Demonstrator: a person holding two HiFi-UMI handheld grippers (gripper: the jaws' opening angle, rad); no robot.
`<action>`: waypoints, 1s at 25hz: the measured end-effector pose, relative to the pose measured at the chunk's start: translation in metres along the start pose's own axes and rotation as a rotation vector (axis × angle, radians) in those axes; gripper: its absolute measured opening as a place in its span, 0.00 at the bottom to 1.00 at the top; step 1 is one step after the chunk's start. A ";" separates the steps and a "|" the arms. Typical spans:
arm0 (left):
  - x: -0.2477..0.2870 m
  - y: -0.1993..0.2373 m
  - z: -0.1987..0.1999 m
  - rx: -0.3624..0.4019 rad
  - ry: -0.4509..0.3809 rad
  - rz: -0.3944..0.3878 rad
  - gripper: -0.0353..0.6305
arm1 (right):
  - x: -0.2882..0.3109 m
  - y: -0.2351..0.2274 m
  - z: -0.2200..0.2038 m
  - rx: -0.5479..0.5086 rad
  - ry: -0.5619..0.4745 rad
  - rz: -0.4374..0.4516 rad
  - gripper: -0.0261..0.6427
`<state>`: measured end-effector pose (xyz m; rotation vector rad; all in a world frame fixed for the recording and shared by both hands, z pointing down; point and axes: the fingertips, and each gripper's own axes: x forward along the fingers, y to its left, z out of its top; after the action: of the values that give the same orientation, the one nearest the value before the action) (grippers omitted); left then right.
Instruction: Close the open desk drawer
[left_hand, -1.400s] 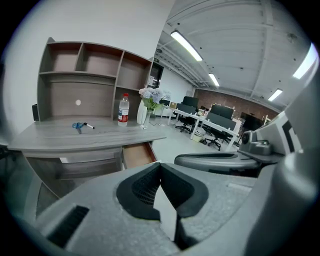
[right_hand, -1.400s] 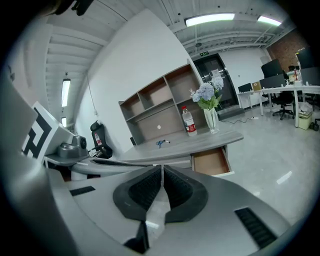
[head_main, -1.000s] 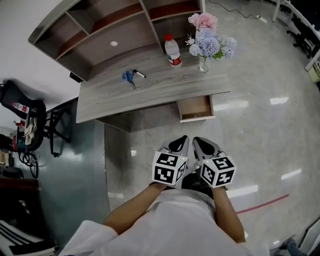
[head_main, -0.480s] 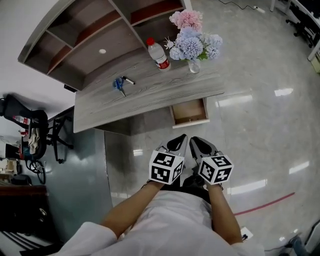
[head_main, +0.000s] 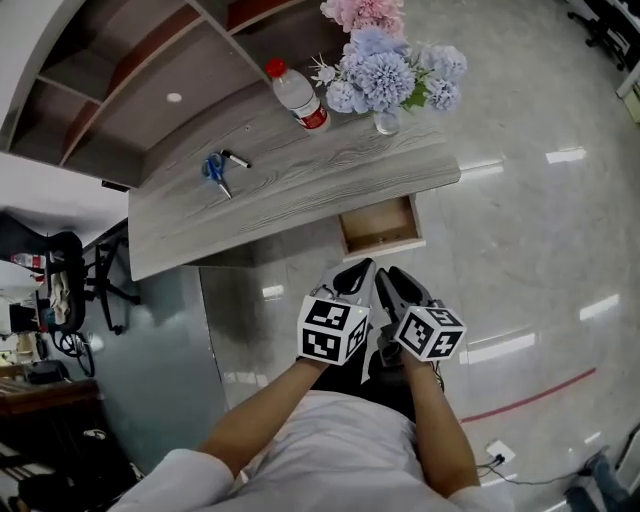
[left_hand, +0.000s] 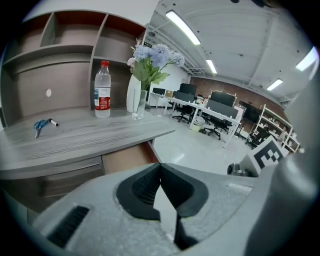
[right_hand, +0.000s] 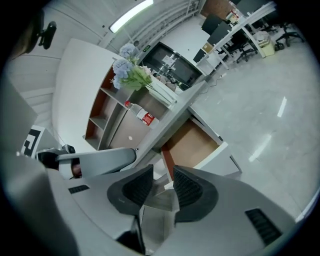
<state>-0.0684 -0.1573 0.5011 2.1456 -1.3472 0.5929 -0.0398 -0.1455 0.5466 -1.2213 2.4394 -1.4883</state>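
The open drawer (head_main: 380, 226) sticks out from under the right end of the grey wooden desk (head_main: 290, 190); its brown inside is empty. Both grippers hang side by side above the floor, just short of the drawer's white front. My left gripper (head_main: 357, 274) is shut with nothing in it; in the left gripper view (left_hand: 160, 167) its pads meet and the drawer's side (left_hand: 127, 157) lies beyond them. My right gripper (head_main: 396, 280) points at the drawer (right_hand: 194, 142). Its jaws (right_hand: 163, 170) are opening, and a small gap shows with nothing between them.
On the desk stand a water bottle (head_main: 295, 95) and a glass vase of blue and pink flowers (head_main: 385, 75); scissors (head_main: 215, 170) and a marker (head_main: 237, 158) lie further left. A shelf hutch (head_main: 120, 90) rises behind. An office chair (head_main: 70, 270) stands at the left. The floor is glossy tile.
Both grippers have come closer to the drawer, and the desk now fills more of the head view. The right gripper's marker cube has rolled a little.
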 end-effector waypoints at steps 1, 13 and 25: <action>0.004 0.003 -0.001 0.001 0.002 -0.002 0.06 | 0.005 -0.004 -0.002 0.018 -0.001 -0.005 0.17; 0.030 0.022 -0.005 0.012 0.045 -0.040 0.06 | 0.040 -0.057 -0.012 0.230 -0.069 -0.087 0.29; 0.046 0.034 -0.008 0.039 0.090 -0.074 0.06 | 0.076 -0.091 -0.027 0.443 -0.100 -0.142 0.33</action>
<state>-0.0814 -0.1958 0.5427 2.1624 -1.2129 0.6826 -0.0485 -0.1949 0.6578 -1.3445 1.8515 -1.8227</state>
